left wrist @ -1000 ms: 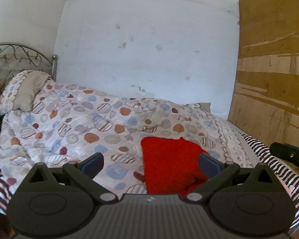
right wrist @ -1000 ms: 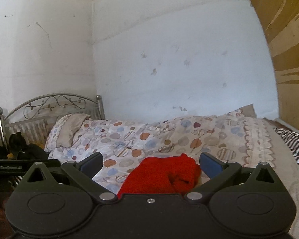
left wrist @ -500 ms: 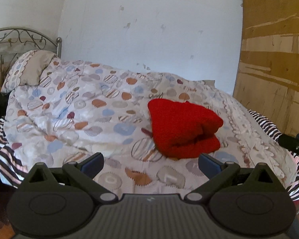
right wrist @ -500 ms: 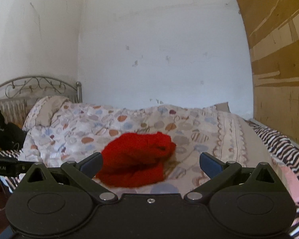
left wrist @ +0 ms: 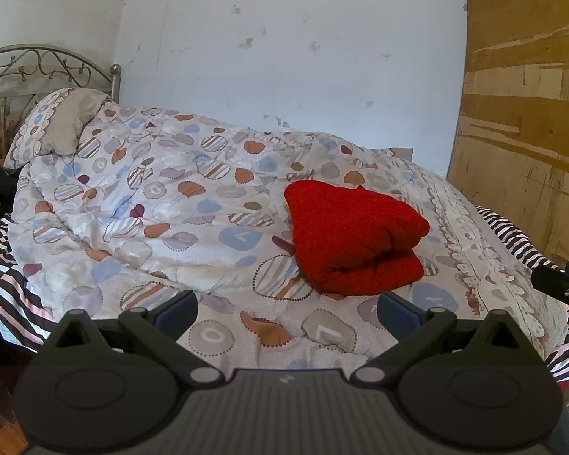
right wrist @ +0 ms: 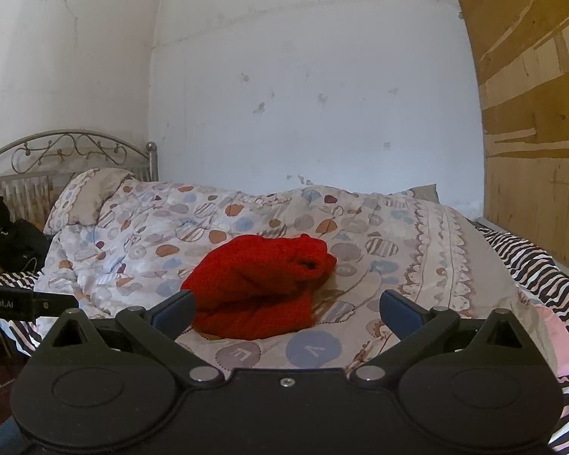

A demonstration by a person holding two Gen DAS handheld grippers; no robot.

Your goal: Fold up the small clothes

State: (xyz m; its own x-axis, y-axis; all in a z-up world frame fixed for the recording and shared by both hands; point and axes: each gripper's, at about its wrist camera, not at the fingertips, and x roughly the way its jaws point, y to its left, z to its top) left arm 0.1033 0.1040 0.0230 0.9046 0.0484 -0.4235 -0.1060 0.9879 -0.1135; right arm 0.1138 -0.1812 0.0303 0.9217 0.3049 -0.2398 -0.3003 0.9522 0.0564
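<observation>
The left gripper (left wrist: 287, 311) is hanging over the near edge of a bed, its blue-tipped fingers (left wrist: 176, 309) spread wide apart and holding nothing. The right gripper (right wrist: 287, 309) is hovering in the same way, its own blue fingers (right wrist: 398, 311) parted and empty; its dark body is showing at the right edge of the left wrist view, and the left one's body is showing at the left edge of the right wrist view.

Just beyond both pairs of fingertips, a red knitted garment (left wrist: 352, 242) is lying folded into a thick bundle on a quilt (left wrist: 151, 204) printed with blue, orange and striped spots. Neither gripper is touching the garment. In the right wrist view the same red bundle (right wrist: 260, 284) is sitting left of centre, its rolled end turned toward the far wall.

The quilt is covering most of the bed, running up to a pillow (left wrist: 57, 125) propped against a curled metal headboard (right wrist: 68, 151). A black-and-white striped sheet (right wrist: 531, 261) is peeking out along the quilt's edges. A stained white wall (left wrist: 284, 57) is standing behind the bed, and a brown wooden board (left wrist: 523, 113) is leaning at the right.
</observation>
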